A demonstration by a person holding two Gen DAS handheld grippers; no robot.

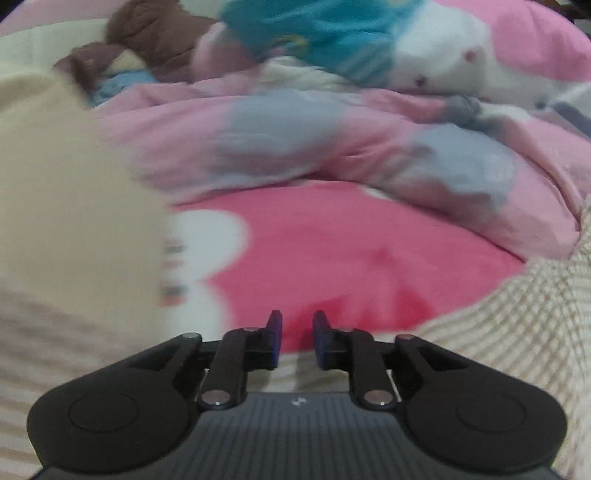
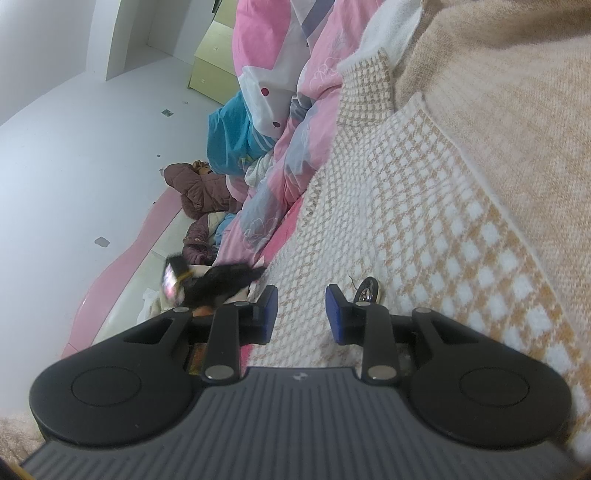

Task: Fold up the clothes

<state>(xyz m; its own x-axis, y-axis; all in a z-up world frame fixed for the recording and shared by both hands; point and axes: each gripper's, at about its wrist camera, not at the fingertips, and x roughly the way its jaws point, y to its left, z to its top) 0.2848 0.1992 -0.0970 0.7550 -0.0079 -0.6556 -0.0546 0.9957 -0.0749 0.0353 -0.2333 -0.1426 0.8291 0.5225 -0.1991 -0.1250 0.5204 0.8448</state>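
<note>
A beige-and-white checked knit garment (image 2: 424,206) lies spread over the bed, with a plain beige knit part (image 2: 498,74) at the upper right. My right gripper (image 2: 301,295) rests low over the checked knit, its blue pads apart; the knit shows in the gap, not pinched. A metal button (image 2: 367,290) sits by the right finger. In the blurred left wrist view, my left gripper (image 1: 297,321) stands slightly open with nothing between its pads, over the pink sheet (image 1: 351,258). The checked knit (image 1: 517,332) runs along the right and bottom, and a cream cloth (image 1: 66,184) fills the left.
A pink, grey and white quilt (image 1: 295,140) is bunched behind, with a blue garment (image 1: 314,33) and a brown padded jacket (image 1: 155,37) piled beyond. White floor (image 2: 74,147) and a pale green cabinet (image 2: 214,55) lie past the bed edge. A dark blurred shape (image 2: 221,280) sits near my right gripper's left finger.
</note>
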